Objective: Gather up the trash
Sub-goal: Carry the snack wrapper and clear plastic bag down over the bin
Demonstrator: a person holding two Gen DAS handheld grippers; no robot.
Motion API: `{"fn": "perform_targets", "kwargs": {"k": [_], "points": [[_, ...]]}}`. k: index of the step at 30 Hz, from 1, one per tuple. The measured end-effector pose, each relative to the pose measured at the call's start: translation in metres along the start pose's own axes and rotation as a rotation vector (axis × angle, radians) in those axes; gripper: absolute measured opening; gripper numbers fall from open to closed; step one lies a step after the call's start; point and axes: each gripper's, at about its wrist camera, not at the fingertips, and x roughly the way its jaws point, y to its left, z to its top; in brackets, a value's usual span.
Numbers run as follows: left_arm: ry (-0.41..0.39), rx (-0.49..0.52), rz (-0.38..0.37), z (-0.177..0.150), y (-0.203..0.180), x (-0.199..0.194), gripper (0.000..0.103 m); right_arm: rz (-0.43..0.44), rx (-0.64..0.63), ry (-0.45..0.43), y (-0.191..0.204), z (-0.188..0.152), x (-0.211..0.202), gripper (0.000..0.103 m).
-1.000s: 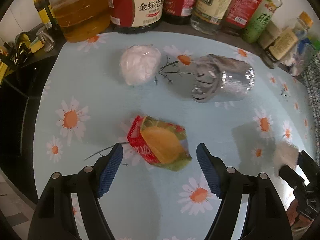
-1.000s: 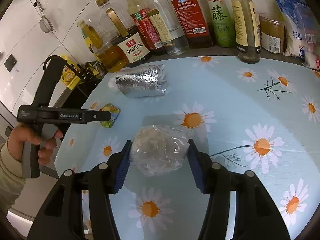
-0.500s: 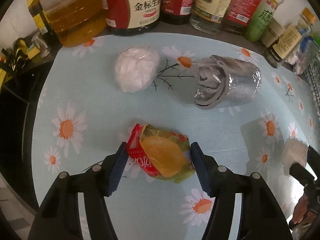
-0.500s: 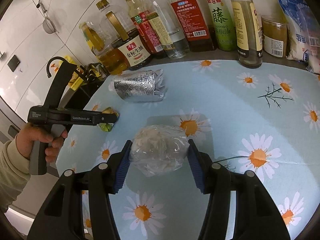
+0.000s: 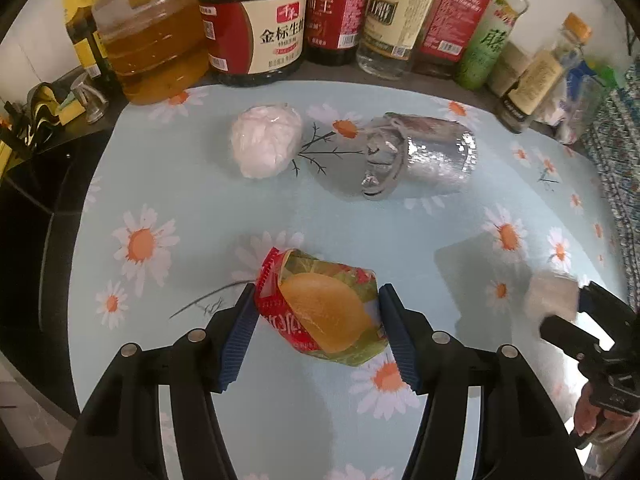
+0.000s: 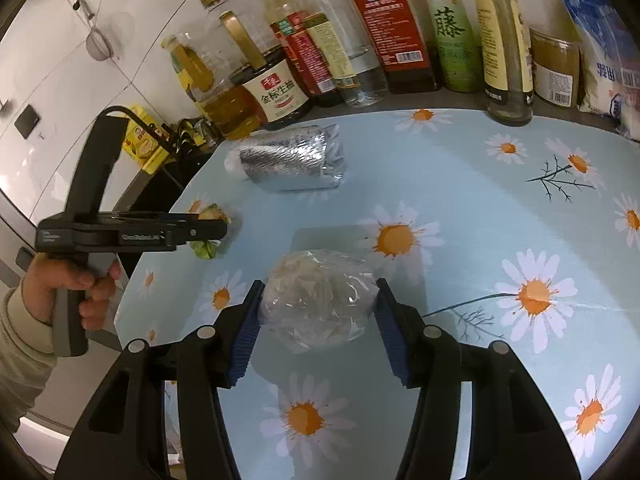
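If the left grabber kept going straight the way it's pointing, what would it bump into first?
The left gripper is closing on the crumpled snack wrapper, already between its pads. Going straight on, it would probably press that wrapper into the daisy tablecloth; depth is hard to judge.

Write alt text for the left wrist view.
The left gripper is closing its jaws on a crumpled red and green snack wrapper on a daisy-print tablecloth. Beyond lie a white plastic wad and a foil wrapper, before a row of sauce bottles.
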Motion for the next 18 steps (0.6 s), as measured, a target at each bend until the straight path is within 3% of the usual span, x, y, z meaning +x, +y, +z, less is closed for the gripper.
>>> {"fn": "perform_targets", "kwargs": {"k": [8, 18], "points": [[-0.027, 0.012, -0.035, -0.031, 0.014, -0.027, 0.059, -0.028, -0.013, -0.007, 0.026, -0.013, -0.003, 0.055], [-0.073, 0.068, -0.115, -0.081, 0.033, -0.069, 0.059, -0.087, 0.003, -0.029, 0.086, -0.045, -0.013, 0.055]]}}
